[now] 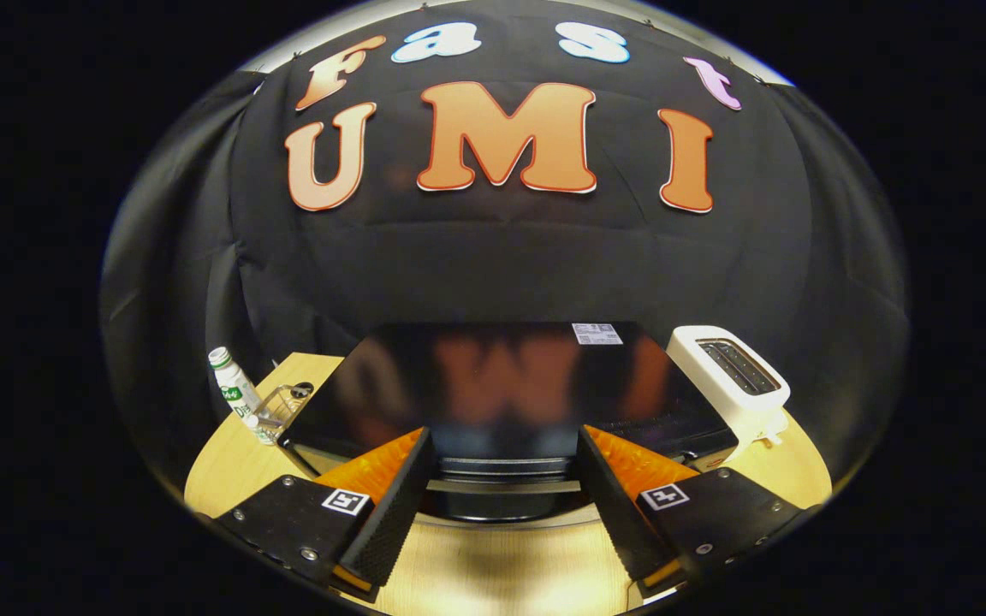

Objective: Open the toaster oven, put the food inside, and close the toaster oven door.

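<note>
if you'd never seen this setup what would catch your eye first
Probably the big black toaster oven, whose glossy top mirrors the wall behind it; it sits on the wooden table just ahead of the open gripper, whose fingers frame the oven's front edge. Next, the white pop-up toaster beside the oven on one side, and the green-capped bottle on the other.

Glossy black toaster oven (493, 385): front door mostly hidden below its top and behind the gripper (501, 492) fingers, so can't tell if open. Small white-green bottle (234, 389) label too tiny to read.
</note>
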